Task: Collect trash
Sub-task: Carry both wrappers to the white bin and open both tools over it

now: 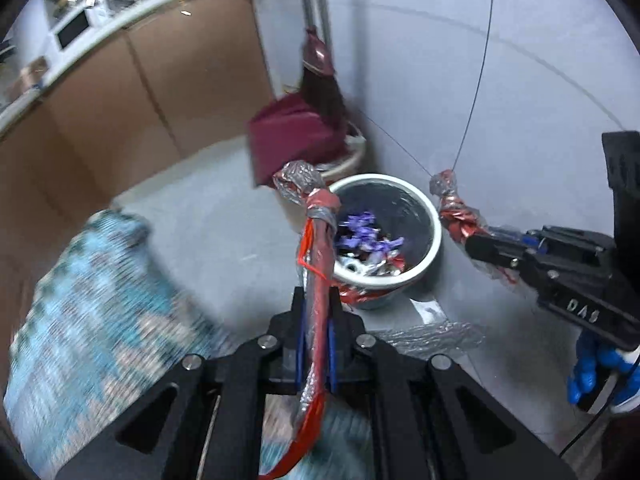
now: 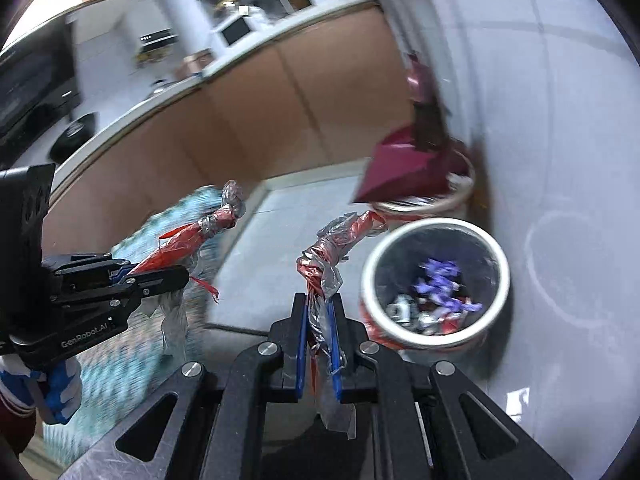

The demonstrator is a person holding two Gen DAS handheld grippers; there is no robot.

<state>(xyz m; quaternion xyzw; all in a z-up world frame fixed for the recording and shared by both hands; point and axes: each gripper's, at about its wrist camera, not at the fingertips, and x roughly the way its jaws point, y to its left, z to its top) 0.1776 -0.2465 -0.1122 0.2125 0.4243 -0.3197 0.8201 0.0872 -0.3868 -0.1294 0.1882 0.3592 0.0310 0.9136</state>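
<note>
A: Where's the trash?
B: Two twisted red-and-silver foil wrappers, one per gripper. The left hand-held gripper (image 1: 316, 312) is clamped on the long wrapper (image 1: 318, 240), which juts forward over the near rim of the white bin (image 1: 434, 216).
A: And the other one?
B: The right hand-held gripper (image 2: 320, 312) is pinched tight on the crumpled wrapper (image 2: 332, 248), whose tip points toward the bin just beside it, on its left in the right wrist view.
A: What's in the bin?
B: Purple and silver wrapper scraps (image 1: 368, 236) lie at the bottom.
A: What's around it?
B: The bin stands on a grey floor (image 1: 224, 220) near a white wall. Behind it a maroon dustpan (image 1: 292, 136) and a broom (image 1: 320, 68) lean in the corner. A blue patterned cloth (image 1: 100, 312) lies on the left, below a brown cabinet front (image 1: 120, 92). A blue-gloved hand (image 1: 596, 368) carries the right gripper.
</note>
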